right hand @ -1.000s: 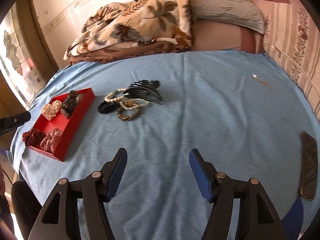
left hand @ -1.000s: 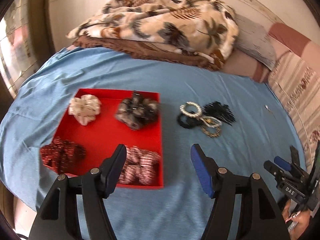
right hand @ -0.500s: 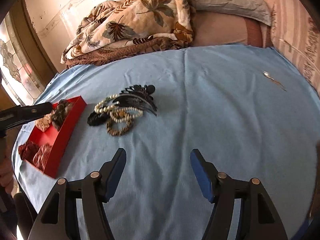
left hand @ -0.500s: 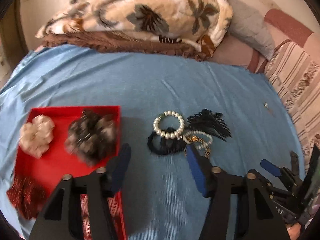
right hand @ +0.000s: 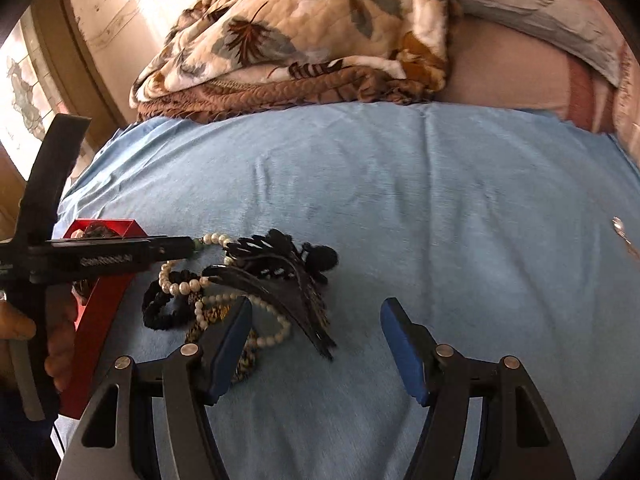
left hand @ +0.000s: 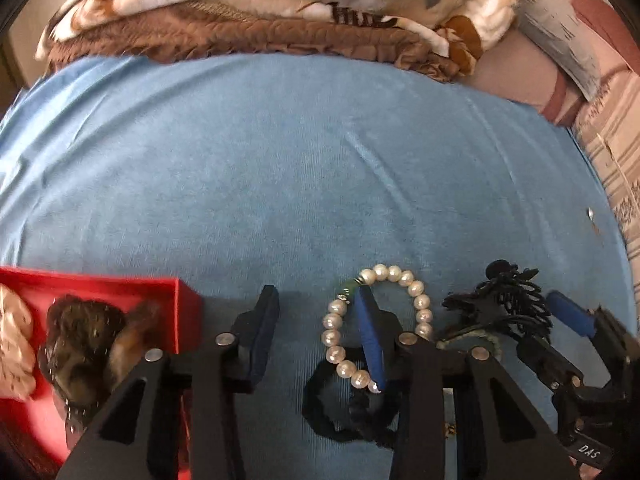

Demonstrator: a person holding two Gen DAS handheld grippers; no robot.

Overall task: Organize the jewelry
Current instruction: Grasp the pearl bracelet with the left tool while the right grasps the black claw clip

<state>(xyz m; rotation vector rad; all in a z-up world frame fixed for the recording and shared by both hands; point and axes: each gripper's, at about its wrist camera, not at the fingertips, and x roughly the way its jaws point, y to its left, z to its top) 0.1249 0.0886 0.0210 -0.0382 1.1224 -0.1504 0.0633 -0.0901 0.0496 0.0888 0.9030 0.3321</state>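
Note:
A pile of jewelry lies on the blue bedsheet: a pearl bracelet (left hand: 416, 300), a black scrunchie (left hand: 320, 408), a black hair claw (left hand: 504, 308) and beaded bracelets (right hand: 272, 320). My left gripper (left hand: 320, 332) is open, its right finger lying across the pearl bracelet and the left finger on the sheet beside the red tray (left hand: 184, 312). The tray holds several scrunchies. My right gripper (right hand: 316, 344) is open and empty, its left finger over the near edge of the pile, by the hair claw (right hand: 280, 276).
A folded leaf-print blanket (right hand: 312, 36) and a grey pillow (right hand: 532, 4) lie at the head of the bed. A small silver item (right hand: 620, 228) lies on the sheet at far right. The right gripper shows in the left wrist view (left hand: 568, 320).
My left gripper has moved right and forward from over the red tray down onto the pearl bracelet. My right gripper has moved left and closer to the jewelry pile.

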